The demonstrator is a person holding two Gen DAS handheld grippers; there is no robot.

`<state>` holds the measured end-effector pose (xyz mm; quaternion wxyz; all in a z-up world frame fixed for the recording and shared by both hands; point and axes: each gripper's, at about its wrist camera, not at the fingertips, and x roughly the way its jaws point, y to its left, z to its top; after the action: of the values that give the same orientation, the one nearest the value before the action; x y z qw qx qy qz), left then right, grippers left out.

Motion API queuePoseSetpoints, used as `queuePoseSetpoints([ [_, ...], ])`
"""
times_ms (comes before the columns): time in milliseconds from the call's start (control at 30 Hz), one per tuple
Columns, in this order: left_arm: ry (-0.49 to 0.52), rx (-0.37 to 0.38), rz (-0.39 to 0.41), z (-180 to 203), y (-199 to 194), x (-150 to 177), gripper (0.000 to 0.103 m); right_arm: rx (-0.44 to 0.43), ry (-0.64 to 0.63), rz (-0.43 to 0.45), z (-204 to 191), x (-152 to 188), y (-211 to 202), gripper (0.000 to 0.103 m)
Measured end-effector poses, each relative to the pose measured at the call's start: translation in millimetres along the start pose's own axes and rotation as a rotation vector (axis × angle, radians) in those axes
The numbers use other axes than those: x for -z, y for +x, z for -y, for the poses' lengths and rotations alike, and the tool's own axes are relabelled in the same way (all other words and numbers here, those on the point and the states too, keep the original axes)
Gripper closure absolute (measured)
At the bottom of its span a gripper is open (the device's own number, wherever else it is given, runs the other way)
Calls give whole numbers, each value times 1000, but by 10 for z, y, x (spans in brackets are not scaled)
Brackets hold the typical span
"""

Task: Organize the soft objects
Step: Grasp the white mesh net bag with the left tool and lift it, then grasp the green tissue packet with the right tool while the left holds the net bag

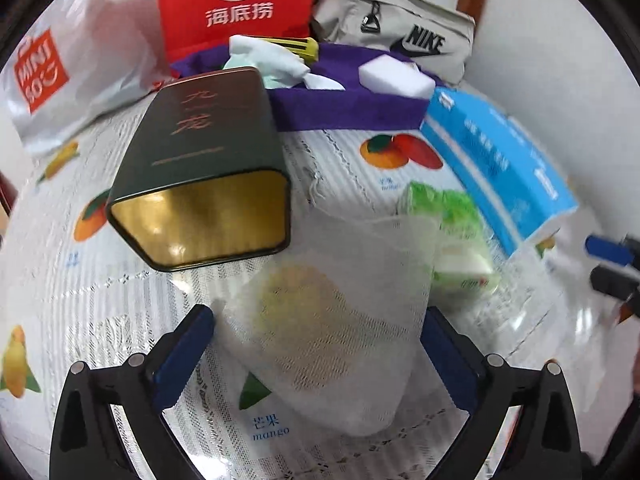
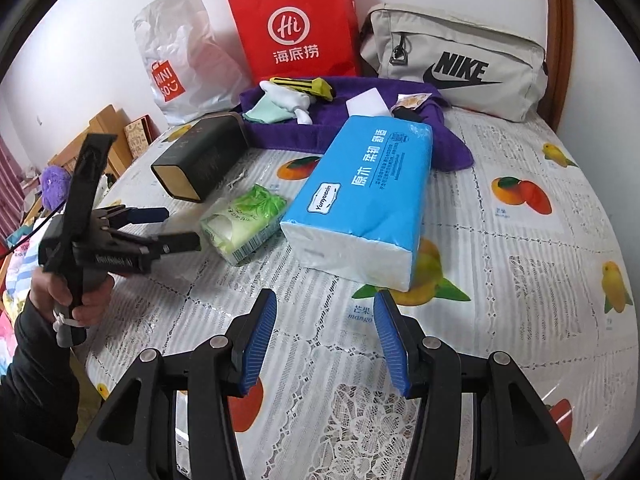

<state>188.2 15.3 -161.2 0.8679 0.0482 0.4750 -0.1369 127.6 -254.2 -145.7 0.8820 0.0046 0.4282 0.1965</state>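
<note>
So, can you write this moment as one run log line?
left hand-held gripper: open around white mesh bag | right hand-held gripper: open, empty, near blue tissue pack | surface: fruit-print tablecloth

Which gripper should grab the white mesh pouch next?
Probably the left: the left gripper is wide open with the mesh pouch between its fingers. The right gripper faces the blue tissue pack instead.
</note>
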Motion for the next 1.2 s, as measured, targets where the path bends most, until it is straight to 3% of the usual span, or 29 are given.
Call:
queuePoseSetpoints([
  [167, 21, -33, 3, 21, 9, -4, 1, -10, 3, -14, -11, 16, 60, 53],
  [267, 21, -40, 25, 13, -20, -19, 20, -12, -2, -22, -34, 33, 87, 53],
  [367, 33, -34, 42, 10, -62, -15, 45, -21, -5, -26, -68, 50, 103, 53],
  [433, 39, -1, 47, 6, -89, -12, 72, -25, -13, -28, -99, 52, 112, 53],
  [533, 10, 36, 41, -34, -93, -13, 90, -36, -27, -26, -169, 43, 125, 53],
  [700, -59, 65, 46, -144, -167, 113, 94, -59, -74, -22, -357, 4, 162, 53],
  [1033, -156, 7, 75, -417, -507, 452, 94, -91, -139, -15, -838, -167, 407, 53],
  [1200, -207, 19, 79, -567, -527, 558, 94, -23, -115, -2, -1020, -203, 621, 53],
])
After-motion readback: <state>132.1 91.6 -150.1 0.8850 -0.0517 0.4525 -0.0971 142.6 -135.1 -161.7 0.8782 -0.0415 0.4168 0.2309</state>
